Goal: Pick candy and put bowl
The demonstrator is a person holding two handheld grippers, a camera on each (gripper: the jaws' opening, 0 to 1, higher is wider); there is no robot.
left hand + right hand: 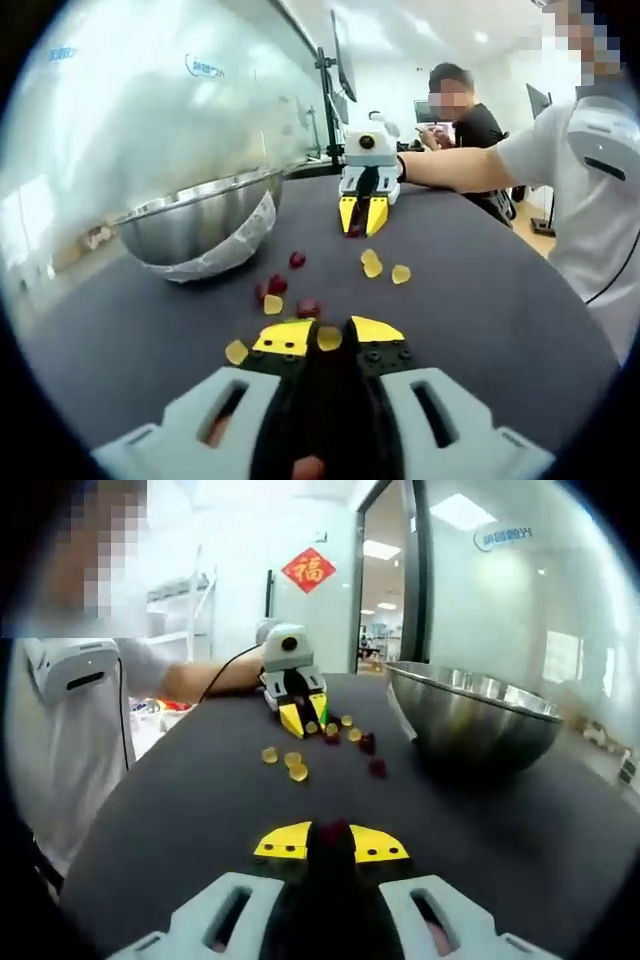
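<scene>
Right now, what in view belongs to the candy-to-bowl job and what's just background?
Job:
- left gripper, shut on a yellow candy
- right gripper, shut on a dark red candy
- loose candies on the table
- steel bowl

Background:
- red wall decoration
- monitor

Bright office, glass wall (150,90)

A dark table (480,300) carries everything. On it stands a steel bowl (200,225), near the glass wall side, with crumpled clear wrap (235,250) under its base. Loose candies lie scattered on the bare top beside the bowl: dark red candies (277,284) closest to it, yellow candies (372,265) a little farther out. In the right gripper view the yellow candies (292,763) lie apart from the bowl (470,720).
</scene>
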